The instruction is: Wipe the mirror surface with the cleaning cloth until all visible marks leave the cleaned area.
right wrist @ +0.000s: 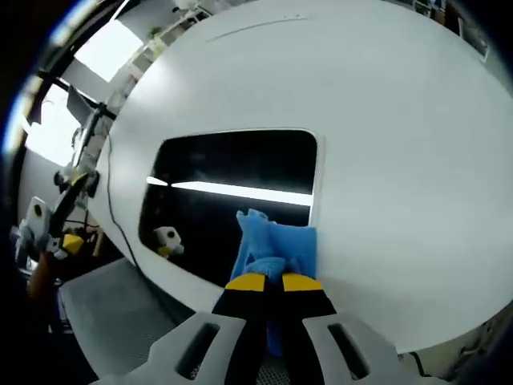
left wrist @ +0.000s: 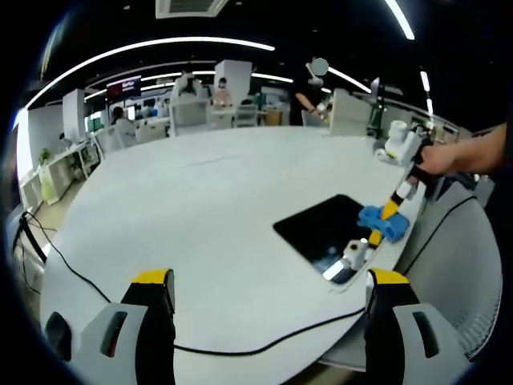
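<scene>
The right gripper (right wrist: 269, 282), with yellow-tipped black jaws, is being held clenched on a crumpled blue cleaning cloth (right wrist: 276, 241), which is being pressed onto the near edge of a dark rectangular mirror (right wrist: 232, 164) with a pale rim. The mirror is lying flat on a large white round table (right wrist: 401, 120), close to the table's edge, and a bright ceiling light strip is being reflected across its glass. In the left gripper view the left gripper (left wrist: 271, 282) is being held released, its two jaws standing wide apart above the table (left wrist: 200, 200) with nothing between them; a thin black cable (left wrist: 264, 341) is being trailed across the table just ahead of them. From this side the mirror (left wrist: 325, 228) is being seen to the right, with the cloth (left wrist: 383, 223) on its far corner under the right gripper (left wrist: 390, 210), which is being gripped by a person's hand (left wrist: 439, 159). Behind the table an open office with desks, seated people and ceiling light strips is being shown, whereas the right gripper view is being looked down on the table, with a grey mesh chair (right wrist: 120, 313) beside it.
</scene>
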Demonstrator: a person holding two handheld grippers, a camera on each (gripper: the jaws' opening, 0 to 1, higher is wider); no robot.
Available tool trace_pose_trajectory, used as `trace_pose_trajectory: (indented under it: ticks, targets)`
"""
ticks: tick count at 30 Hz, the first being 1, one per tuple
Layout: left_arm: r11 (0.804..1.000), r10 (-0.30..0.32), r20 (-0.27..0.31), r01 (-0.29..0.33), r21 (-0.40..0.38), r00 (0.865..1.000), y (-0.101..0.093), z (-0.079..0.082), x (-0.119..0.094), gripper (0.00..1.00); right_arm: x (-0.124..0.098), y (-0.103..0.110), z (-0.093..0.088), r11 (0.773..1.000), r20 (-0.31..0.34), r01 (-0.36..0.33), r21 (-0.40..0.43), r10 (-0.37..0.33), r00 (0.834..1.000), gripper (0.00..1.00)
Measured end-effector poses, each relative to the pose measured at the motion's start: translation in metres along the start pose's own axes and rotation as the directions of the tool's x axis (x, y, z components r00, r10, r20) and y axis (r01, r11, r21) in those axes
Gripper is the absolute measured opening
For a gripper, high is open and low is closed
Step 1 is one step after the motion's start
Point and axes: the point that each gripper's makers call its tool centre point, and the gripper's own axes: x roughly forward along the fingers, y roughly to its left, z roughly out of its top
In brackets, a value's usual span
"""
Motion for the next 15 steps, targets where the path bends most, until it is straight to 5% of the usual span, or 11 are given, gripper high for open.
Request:
trace_pose_trajectory:
  ticks: [15]
  targets:
    - [1.000, 0.007, -0.004, -0.007, -0.022, 1.000, 0.002, -0.008, -0.008, 0.99, 0.026, 0.068, 0.016, 0.997, -0.019, -0.049, -0.058, 0.048, 0.999, 0.00]
